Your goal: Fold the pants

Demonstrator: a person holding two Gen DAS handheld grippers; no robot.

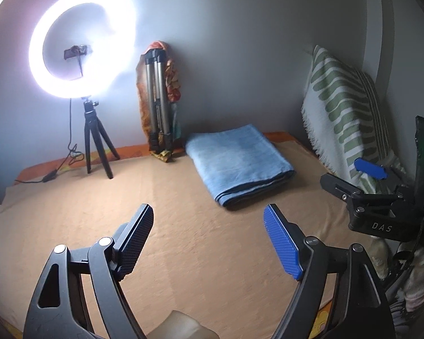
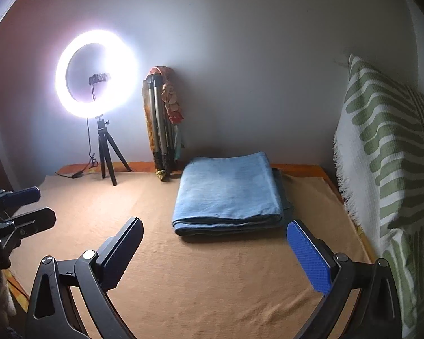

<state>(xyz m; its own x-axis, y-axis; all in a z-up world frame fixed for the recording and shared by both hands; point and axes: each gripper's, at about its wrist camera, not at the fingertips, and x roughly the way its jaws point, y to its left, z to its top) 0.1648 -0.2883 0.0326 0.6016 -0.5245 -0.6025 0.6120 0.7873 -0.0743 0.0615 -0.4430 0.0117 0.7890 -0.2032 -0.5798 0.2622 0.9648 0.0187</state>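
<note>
The light blue pants (image 1: 237, 161) lie folded into a flat rectangle on the tan sheet (image 1: 155, 212) near the back wall; they also show in the right wrist view (image 2: 229, 195). My left gripper (image 1: 209, 243) is open and empty, hovering in front of and left of the pants. My right gripper (image 2: 214, 254) is open and empty, just in front of the pants' folded edge. The right gripper also shows at the right of the left wrist view (image 1: 361, 175), and the left gripper at the left edge of the right wrist view (image 2: 34, 206).
A lit ring light on a small tripod (image 1: 82, 53) stands at the back left, with its cable on the sheet. A folded tripod with patterned cloth (image 1: 158, 101) leans on the wall. A green-striped pillow (image 2: 387, 152) stands along the right side.
</note>
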